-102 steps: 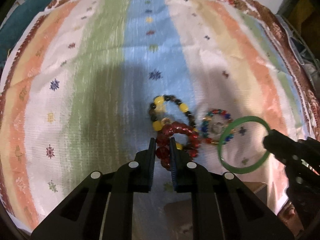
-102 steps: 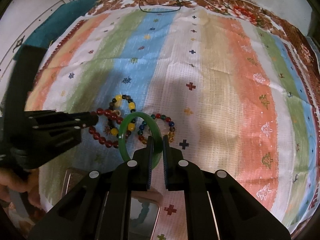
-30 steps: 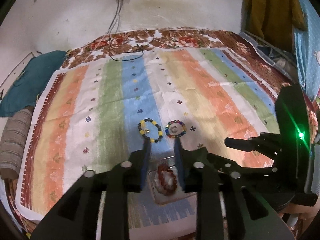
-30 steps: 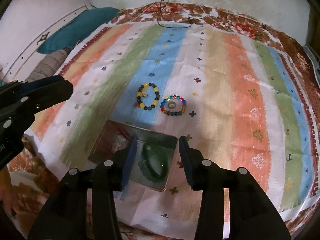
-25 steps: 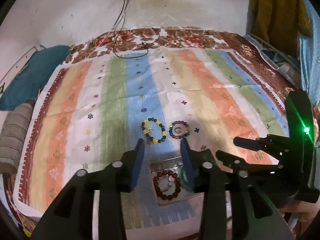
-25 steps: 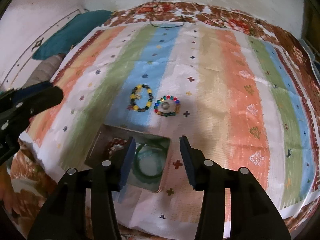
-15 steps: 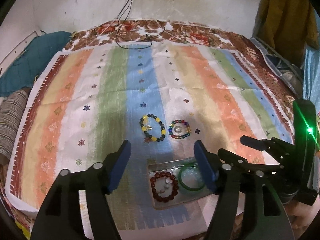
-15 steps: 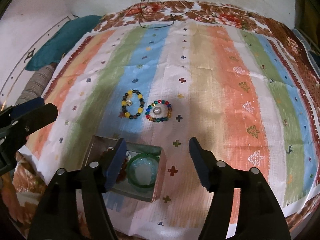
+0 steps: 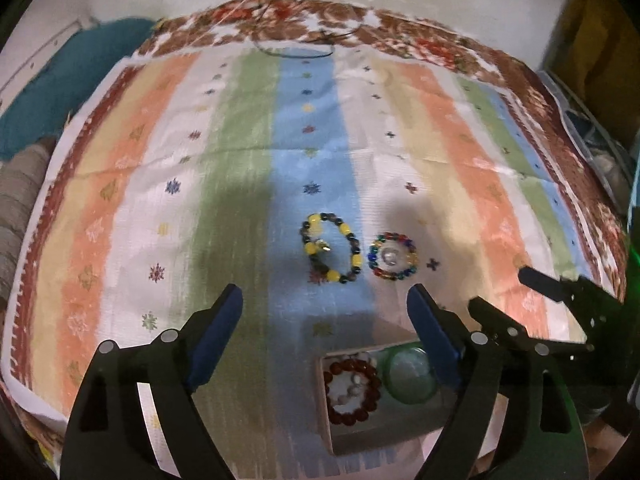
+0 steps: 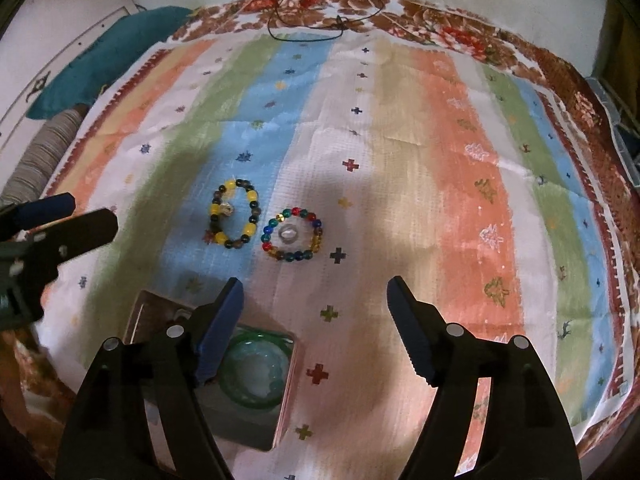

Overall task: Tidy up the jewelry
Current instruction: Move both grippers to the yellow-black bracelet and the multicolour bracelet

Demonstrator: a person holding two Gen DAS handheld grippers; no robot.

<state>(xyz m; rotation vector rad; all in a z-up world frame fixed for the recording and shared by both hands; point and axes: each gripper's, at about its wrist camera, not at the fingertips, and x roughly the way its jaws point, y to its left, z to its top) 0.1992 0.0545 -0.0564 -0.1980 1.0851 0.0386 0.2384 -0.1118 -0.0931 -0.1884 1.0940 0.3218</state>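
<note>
A small box (image 9: 326,428) (image 10: 280,412) sits at the near edge of the striped cloth. In it lie a red bead bracelet (image 9: 352,391) and a green bangle (image 9: 408,376) (image 10: 256,372). A yellow-and-black bead bracelet (image 9: 331,247) (image 10: 235,213) and a multicoloured bead bracelet (image 9: 393,256) (image 10: 291,234) lie on the cloth beyond the box. My left gripper (image 9: 322,312) is wide open and empty above the box. My right gripper (image 10: 314,304) is wide open and empty, right of the box.
The striped cloth (image 9: 240,152) (image 10: 440,140) covers a bed with a floral border. A teal pillow (image 9: 60,92) (image 10: 108,52) lies at far left. A black cable (image 9: 296,50) (image 10: 308,28) runs down from the wall at the far edge.
Both grippers carried their bracelets to the box, opened and let go. They have since opened wider and moved lower toward the cloth.
</note>
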